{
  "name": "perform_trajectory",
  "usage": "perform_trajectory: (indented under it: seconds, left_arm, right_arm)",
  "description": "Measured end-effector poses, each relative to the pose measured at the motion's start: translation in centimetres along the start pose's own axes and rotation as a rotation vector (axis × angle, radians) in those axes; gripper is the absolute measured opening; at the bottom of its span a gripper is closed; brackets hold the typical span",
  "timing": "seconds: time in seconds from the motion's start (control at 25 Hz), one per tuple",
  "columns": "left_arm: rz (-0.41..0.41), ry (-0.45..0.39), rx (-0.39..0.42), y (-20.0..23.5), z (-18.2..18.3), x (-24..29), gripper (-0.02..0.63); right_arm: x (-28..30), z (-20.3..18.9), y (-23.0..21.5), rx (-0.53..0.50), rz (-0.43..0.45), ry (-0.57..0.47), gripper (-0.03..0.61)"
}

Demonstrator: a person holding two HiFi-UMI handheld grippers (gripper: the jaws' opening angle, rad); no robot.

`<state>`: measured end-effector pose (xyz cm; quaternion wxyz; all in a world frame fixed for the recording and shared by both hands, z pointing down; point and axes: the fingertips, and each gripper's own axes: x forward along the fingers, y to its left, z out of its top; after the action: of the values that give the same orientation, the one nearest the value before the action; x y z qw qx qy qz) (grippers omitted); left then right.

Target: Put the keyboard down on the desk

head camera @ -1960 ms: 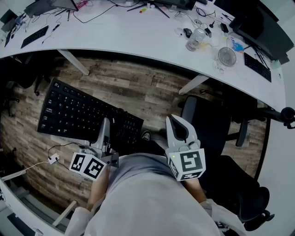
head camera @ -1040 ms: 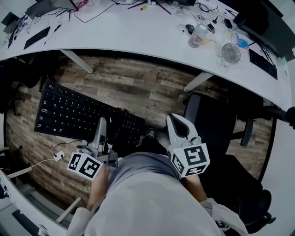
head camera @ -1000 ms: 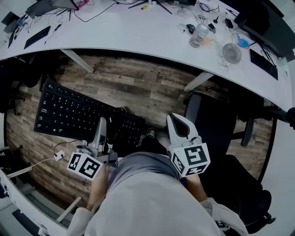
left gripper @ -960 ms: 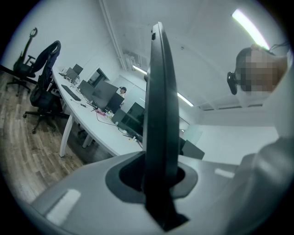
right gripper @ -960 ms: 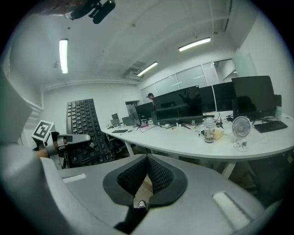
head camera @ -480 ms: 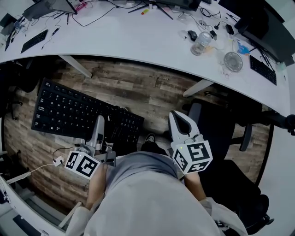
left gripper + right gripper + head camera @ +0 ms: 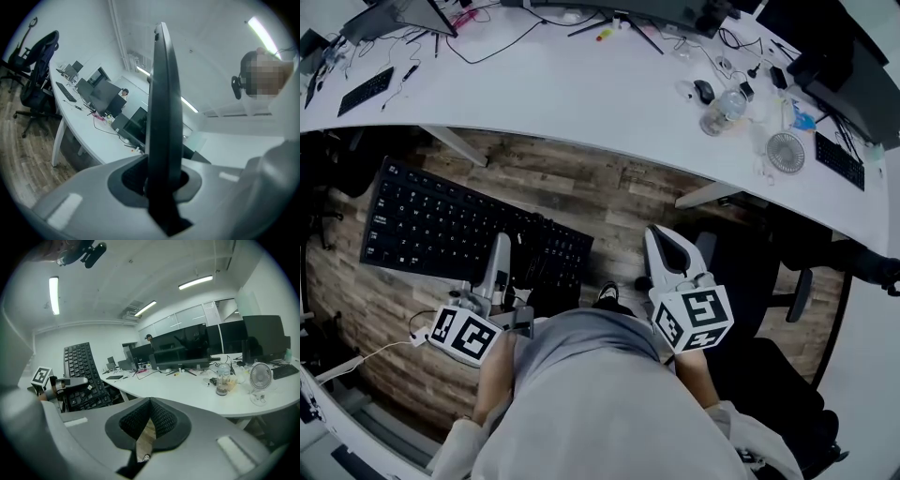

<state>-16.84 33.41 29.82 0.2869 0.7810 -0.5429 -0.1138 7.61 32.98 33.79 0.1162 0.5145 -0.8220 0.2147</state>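
Note:
A black keyboard (image 7: 459,230) hangs over the wooden floor, in front of the curved white desk (image 7: 581,94). My left gripper (image 7: 500,251) is shut on its near long edge, right of the middle. In the left gripper view the keyboard (image 7: 161,117) stands edge-on between the jaws. My right gripper (image 7: 666,248) is held apart to the right, shut with nothing in it. The right gripper view shows the keyboard (image 7: 84,376) tilted up at the left, with the left gripper (image 7: 70,382) clamped on it, and the desk (image 7: 187,390) ahead.
On the desk stand a clear bottle (image 7: 724,108), a small fan (image 7: 786,152), a mouse (image 7: 704,90), cables, monitors at the back and other keyboards (image 7: 366,91) (image 7: 839,159). A black office chair (image 7: 750,281) is at my right. A white cable (image 7: 356,352) trails on the floor.
The keyboard, still held by the left gripper, has drifted a little left and closer to the desk edge. The right gripper keeps its place beside it.

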Motion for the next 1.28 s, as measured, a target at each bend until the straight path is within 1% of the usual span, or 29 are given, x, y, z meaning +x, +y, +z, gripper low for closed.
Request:
perform_trajectory:
  seconds: [0.12, 0.2, 0.4, 0.8, 1.08, 1.28]
  left_arm:
    - [-0.01, -0.011, 0.001, 0.3, -0.4, -0.2, 0.0]
    - [-0.016, -0.013, 0.003, 0.7, 0.2, 0.4, 0.0]
    - [-0.022, 0.0, -0.013, 4.6, 4.6, 4.3, 0.0]
    - [-0.066, -0.022, -0.031, 10.1, 10.4, 7.3, 0.0]
    - [-0.102, -0.021, -0.056, 13.3, 13.3, 9.7, 0.0]
    - [-0.121, 0.012, -0.076, 15.3, 14.7, 13.5, 0.0]
  right_arm:
    - [0.2, -0.3, 0.0, -0.013, 0.0, -0.013, -0.005]
    - [0.9, 0.3, 0.0, -0.015, -0.004, -0.018, -0.005]
    - [6.5, 3.9, 1.3, -0.022, -0.022, -0.005, -0.005]
    - [13.3, 7.8, 5.4, -0.065, -0.031, -0.016, -0.005]
    - [17.0, 9.7, 7.0, -0.078, -0.063, -0.012, -0.005]
    - [20.6, 10.9, 6.5, -0.061, -0.089, 0.01, -0.005]
